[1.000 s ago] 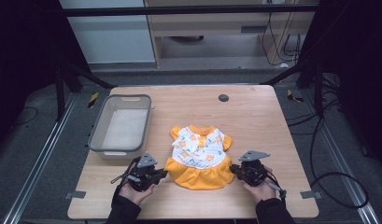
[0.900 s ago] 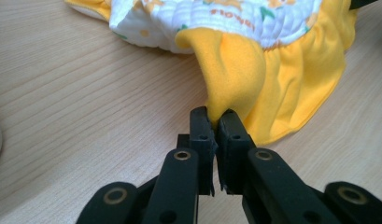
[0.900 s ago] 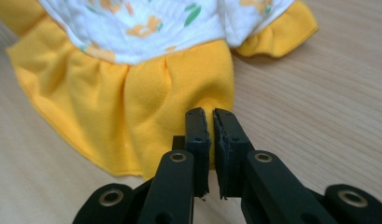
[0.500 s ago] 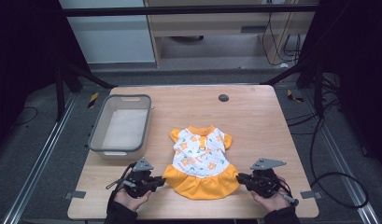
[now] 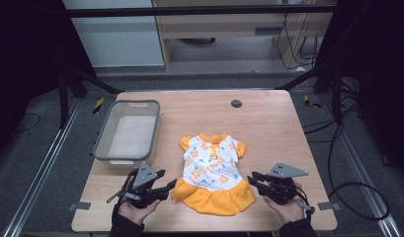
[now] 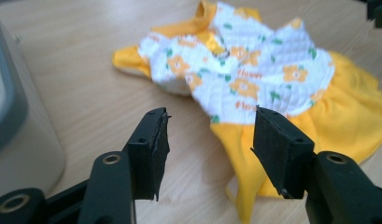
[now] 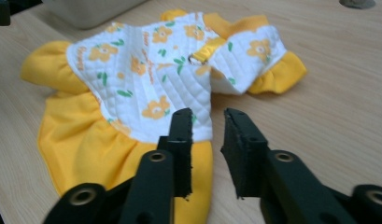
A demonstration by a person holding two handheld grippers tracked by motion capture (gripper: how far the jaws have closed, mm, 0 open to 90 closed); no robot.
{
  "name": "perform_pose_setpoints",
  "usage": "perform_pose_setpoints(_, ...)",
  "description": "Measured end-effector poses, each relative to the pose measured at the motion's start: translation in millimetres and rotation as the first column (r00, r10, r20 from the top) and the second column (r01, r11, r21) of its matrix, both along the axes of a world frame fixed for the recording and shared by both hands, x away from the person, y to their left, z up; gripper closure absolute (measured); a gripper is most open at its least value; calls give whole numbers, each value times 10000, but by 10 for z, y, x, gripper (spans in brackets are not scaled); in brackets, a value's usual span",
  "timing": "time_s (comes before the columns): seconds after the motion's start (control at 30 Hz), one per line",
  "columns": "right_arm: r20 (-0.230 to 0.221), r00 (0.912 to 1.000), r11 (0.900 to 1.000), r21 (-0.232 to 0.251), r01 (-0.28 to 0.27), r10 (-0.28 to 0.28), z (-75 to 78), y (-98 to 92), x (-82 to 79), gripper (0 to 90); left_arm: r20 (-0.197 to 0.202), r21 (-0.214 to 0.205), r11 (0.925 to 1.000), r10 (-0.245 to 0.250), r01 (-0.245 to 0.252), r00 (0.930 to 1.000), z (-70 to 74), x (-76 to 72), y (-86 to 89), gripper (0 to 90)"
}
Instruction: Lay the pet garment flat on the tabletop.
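high view: both grippers, left [image 5: 166, 185] and right [image 5: 253, 179], just opened, flanking dress [image 5: 213, 174].

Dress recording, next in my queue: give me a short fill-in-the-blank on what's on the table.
1. The dress has a white flowered top and a ____ skirt.
2. The grey tub lies to the dress's ____ in the high view.
3. The left gripper has nothing between its jaws, which stand ____.

Missing words: yellow; left; open

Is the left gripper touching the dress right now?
Apart. The left gripper view shows the left gripper with jaws open, nothing between them, and bare table before the dress.
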State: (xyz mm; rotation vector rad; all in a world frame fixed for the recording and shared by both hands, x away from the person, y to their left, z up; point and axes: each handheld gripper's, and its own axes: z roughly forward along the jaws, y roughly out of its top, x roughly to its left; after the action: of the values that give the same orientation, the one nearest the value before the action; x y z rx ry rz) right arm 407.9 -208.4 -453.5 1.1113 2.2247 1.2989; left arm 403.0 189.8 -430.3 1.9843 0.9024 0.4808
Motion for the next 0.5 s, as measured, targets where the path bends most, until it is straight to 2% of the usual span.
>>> perform_pose_setpoints(0.07,-1,9997,9996,191,-226,226,8,47,52,796,100,-59,10000,-24,25,9999,34,17,-30,477)
perform_pose_setpoints(0.17,-90,9995,9995,130,-299,300,-14,145,130,873,321,61,9999,-118,116,9994,21,77,-133,516)
perform_pose_setpoints(0.37,-416,9975,9984,37,-572,573,-103,353,273,900,-120,308,9976,-614,617,9980,-99,229,-412,683)
perform_pose_setpoints(0.5,-678,9950,9970,-175,-748,735,-200,425,316,900,-501,810,9930,-821,859,9954,-255,340,-594,708)
